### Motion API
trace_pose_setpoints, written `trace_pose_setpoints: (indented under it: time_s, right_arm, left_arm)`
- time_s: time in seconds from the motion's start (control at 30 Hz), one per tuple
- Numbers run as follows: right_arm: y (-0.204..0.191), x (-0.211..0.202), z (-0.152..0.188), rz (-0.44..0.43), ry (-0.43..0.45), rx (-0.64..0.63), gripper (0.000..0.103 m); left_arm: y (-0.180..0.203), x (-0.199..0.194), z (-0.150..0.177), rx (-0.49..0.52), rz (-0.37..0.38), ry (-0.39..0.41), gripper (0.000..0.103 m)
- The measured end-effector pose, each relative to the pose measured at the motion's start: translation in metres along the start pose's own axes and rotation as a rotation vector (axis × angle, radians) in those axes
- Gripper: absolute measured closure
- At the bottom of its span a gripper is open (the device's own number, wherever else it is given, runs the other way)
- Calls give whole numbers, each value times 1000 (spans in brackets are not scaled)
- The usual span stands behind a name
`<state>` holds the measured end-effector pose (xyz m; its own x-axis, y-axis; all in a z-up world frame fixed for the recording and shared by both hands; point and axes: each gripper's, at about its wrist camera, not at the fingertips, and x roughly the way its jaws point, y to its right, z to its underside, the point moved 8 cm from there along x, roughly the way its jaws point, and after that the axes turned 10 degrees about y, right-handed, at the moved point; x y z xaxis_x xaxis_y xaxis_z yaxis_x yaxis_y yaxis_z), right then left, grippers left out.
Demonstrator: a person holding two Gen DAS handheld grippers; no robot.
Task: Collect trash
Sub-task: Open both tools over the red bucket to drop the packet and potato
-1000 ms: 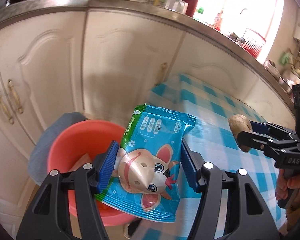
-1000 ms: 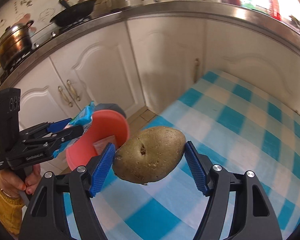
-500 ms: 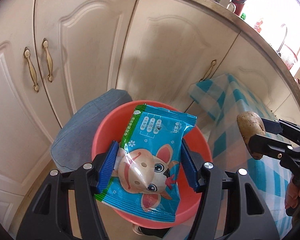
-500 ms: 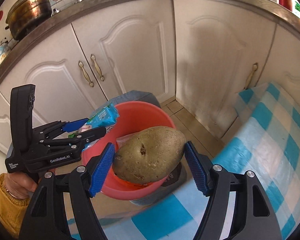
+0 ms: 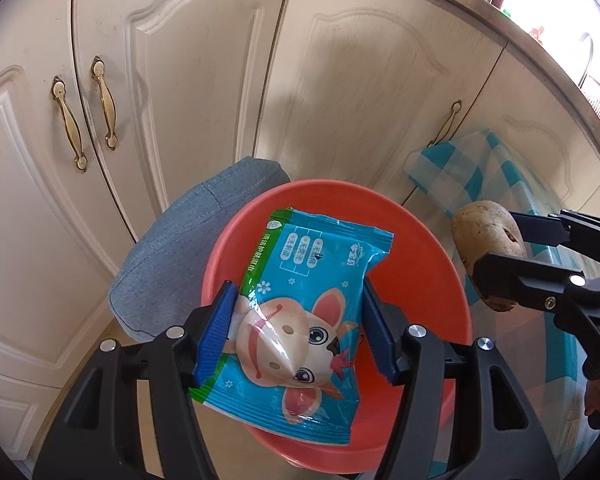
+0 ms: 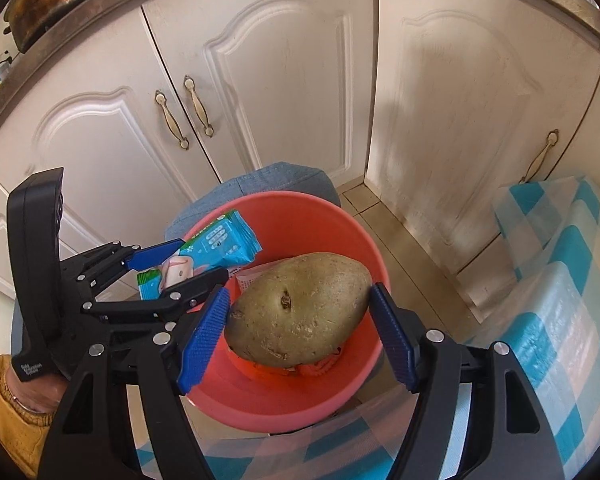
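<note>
- Trash is in both grippers, each piece poised over the red bucket (image 6: 342, 232) that stands on the floor below.
- Nearest in the left wrist view, the left gripper (image 5: 298, 330) is clenched on a blue wet-wipe packet (image 5: 300, 320), its blue pads pressing the packet's two side edges so that it hangs flat, directly above the bucket's mouth; letting go there should drop it inside.
- Nearest in the right wrist view, the right gripper (image 6: 300, 320) grasps a potato (image 6: 300, 308) by its two ends, over the near half of the bucket; from the left wrist view it appears closer to the right rim, so I judge it less centred than the packet.
- The bucket already holds some wrappers at the bottom, partly hidden by the potato.
- To the right, the table's blue checked cloth (image 6: 572, 280) hangs beside the bucket, which keeps the carry short.
- Behind the bucket lies a blue denim cushion (image 5: 196, 248), and farthest stand the white cabinet doors (image 6: 284, 92).
</note>
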<state>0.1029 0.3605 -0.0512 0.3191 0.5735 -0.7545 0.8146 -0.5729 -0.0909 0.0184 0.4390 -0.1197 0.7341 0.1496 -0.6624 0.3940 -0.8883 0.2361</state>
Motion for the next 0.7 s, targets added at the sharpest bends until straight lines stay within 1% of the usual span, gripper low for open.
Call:
trace_pose_setpoints:
  time_s: [0.1, 0.23, 0.33, 0.37, 0.4, 0.47, 0.53, 0.57, 0.6, 0.7]
  right_arm:
    - [-1, 6, 1, 3, -12, -1, 31]
    - [1, 13, 4, 6, -33, 0, 31]
    - [5, 11, 1, 12, -21, 12, 30]
    - [6, 10, 0, 17, -16, 18, 29]
    - [8, 9, 0, 20, -11, 26, 23]
    - [14, 6, -1, 31, 6, 49, 21]
    - [17, 2, -2, 28, 12, 71, 21]
    - [21, -1, -3, 29, 21, 89, 19]
    - [24, -4, -3, 34, 31, 105, 15]
    - [36, -17, -4, 37, 60, 169, 15]
  left_arm:
    - [1, 5, 2, 27, -29, -6, 41]
    - [-1, 10, 4, 34, -54, -9, 41]
    - [0, 11, 4, 48, -73, -5, 41]
    - [-1, 11, 3, 49, -76, 0, 39]
    - [-1, 10, 2, 51, -81, 6, 39]
    - [-2, 7, -1, 54, -89, 18, 28]
    - [-2, 4, -4, 66, -102, 32, 27]
    - [-1, 2, -5, 78, -110, 37, 26]
    - [0, 1, -6, 85, -117, 41, 25]
    - [5, -4, -10, 111, -134, 56, 24]
